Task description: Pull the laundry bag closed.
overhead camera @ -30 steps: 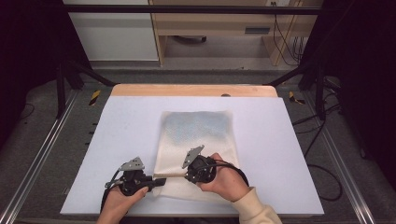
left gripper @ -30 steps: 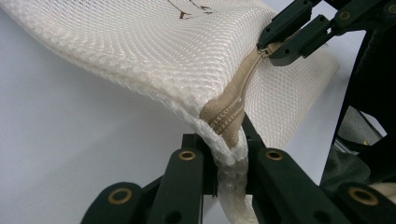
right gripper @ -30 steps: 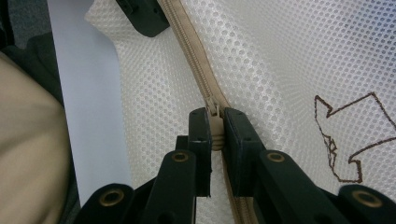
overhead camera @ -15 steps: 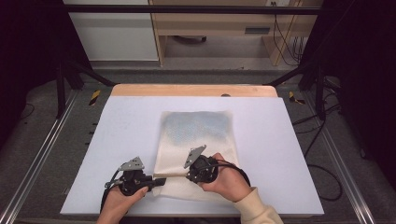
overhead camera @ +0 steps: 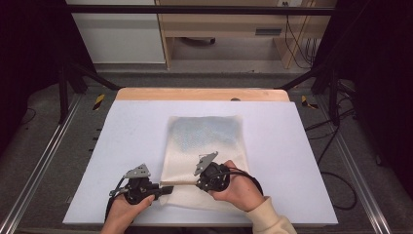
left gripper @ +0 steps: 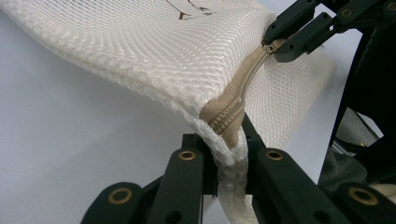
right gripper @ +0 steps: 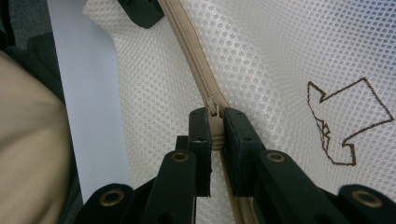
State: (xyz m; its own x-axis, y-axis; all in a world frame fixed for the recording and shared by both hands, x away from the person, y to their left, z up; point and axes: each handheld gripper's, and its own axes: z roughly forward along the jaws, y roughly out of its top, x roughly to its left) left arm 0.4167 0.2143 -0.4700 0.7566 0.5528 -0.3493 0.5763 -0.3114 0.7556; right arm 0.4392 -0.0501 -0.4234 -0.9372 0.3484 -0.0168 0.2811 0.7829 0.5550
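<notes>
Both grippers clamped on the mesh bag's zipper line.

We see the white mesh bag (overhead camera: 204, 161) flat on the table (overhead camera: 122, 141), at 6 o'clock of centre. The left gripper (left gripper: 229, 142) pinches the bag's corner at the beige zipper (left gripper: 243, 88) end. The right gripper (right gripper: 215, 128), at 3 o'clock of the left, is closed on the zipper pull (right gripper: 215, 125).

3 views: 1 overhead, 2 riding the grippers

The high view looks forward and down from the person's side, far enough to take in the whole table (overhead camera: 122, 126). The left gripper view looks very close along its jaws at the mesh bag (left gripper: 154, 51) and its zipper (left gripper: 233, 100). The right gripper view faces back along that same zipper (right gripper: 194, 60), equally close. All 3 share the bag's near edge.
</notes>
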